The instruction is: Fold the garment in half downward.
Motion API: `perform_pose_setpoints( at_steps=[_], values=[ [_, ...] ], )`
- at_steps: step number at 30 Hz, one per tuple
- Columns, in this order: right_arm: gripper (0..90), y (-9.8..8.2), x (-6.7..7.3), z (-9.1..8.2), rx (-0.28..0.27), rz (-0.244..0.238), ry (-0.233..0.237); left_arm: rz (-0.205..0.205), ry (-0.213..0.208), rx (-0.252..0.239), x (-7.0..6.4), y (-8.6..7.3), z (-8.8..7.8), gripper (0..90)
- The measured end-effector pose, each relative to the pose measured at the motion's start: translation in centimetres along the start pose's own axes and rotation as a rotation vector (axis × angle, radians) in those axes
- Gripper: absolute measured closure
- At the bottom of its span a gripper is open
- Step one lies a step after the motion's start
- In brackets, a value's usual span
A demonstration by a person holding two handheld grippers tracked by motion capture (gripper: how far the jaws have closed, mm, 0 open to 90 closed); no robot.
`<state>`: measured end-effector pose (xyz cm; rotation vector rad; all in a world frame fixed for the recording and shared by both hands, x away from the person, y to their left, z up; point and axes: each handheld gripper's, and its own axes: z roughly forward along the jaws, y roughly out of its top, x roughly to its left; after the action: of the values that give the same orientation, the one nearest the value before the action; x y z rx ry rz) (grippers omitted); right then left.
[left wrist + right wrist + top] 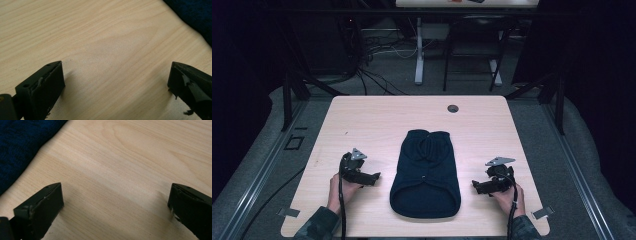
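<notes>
garment [425, 172]: dark blue, flat mid-surface [362, 120] | left hand-held gripper [373, 177]: jaws wide, empty, beside its left edge | right hand-held gripper [477, 187]: jaws wide, empty, opposite | likely flanking it to grasp both sides

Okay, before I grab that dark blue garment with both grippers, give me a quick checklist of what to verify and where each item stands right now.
1. Left gripper jaws wide and holding nothing: ok.
2. Right gripper jaws wide and holding nothing: ok.
3. Dark blue garment lying flat on the table, between the two grippers: ok.
4. Both grippers apart from the cloth, bare wood between their jaws: ok.
5. Nothing lying on top of the garment: ok.
6. Whether the garment is one layer or folded: cannot tell.
</notes>
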<state>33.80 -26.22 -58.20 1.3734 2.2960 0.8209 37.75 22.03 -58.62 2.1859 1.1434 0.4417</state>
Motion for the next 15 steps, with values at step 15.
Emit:
perform_pose_setpoints(
  at_steps=[15],
  values=[
    [0.0, 0.05, -0.06, 0.11, -0.005, 0.003, 0.002, -0.008, 0.002, -0.018, -0.05, -0.21, -0.01, 0.5]
  ],
)
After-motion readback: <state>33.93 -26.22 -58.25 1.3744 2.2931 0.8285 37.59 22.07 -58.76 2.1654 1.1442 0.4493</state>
